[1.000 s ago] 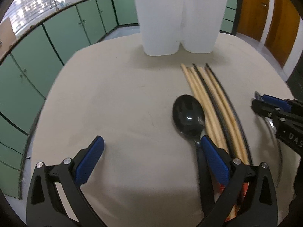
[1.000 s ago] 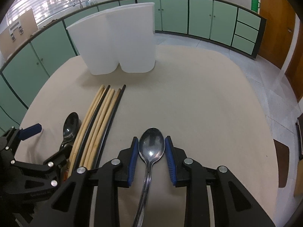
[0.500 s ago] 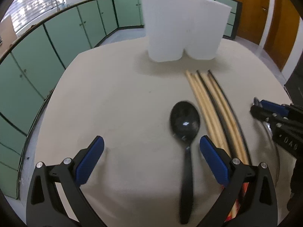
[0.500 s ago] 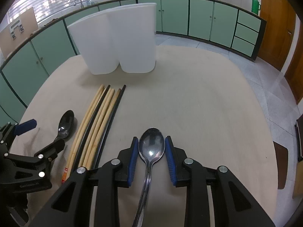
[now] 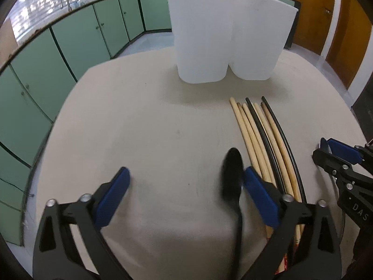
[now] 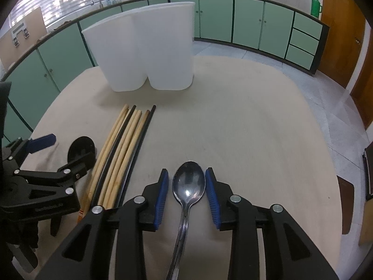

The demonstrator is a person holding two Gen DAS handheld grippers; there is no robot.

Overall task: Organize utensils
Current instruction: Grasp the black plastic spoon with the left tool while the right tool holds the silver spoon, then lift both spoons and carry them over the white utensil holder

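Note:
A black spoon (image 5: 232, 170) lies blurred on the beige table (image 5: 139, 121), between my left gripper's (image 5: 186, 172) fingers and close against the right finger (image 5: 258, 191). The jaws stand wide and are closing; no pad presses on the spoon. A silver spoon (image 6: 188, 184) lies on the table between my right gripper's (image 6: 186, 171) blue pads (image 6: 163, 196). Those jaws are opening, with a thin gap on each side of the bowl. Several wooden and black chopsticks (image 5: 263, 140) (image 6: 126, 144) lie side by side between the two spoons. A white two-compartment holder (image 5: 228, 39) (image 6: 149, 46) stands at the back.
Each view shows the other gripper: the right gripper (image 5: 322, 150) beyond the chopsticks, the left gripper (image 6: 67, 149) around the black spoon (image 6: 81, 149). Green cabinets (image 6: 251, 23) ring the room and a wooden door (image 5: 326, 23) is at the right. The table edge (image 6: 326, 140) curves round on the right.
My left gripper has moved toward the holder and its jaws have narrowed a little; the black spoon now sits by its right finger. The right gripper's pads have parted slightly from the silver spoon.

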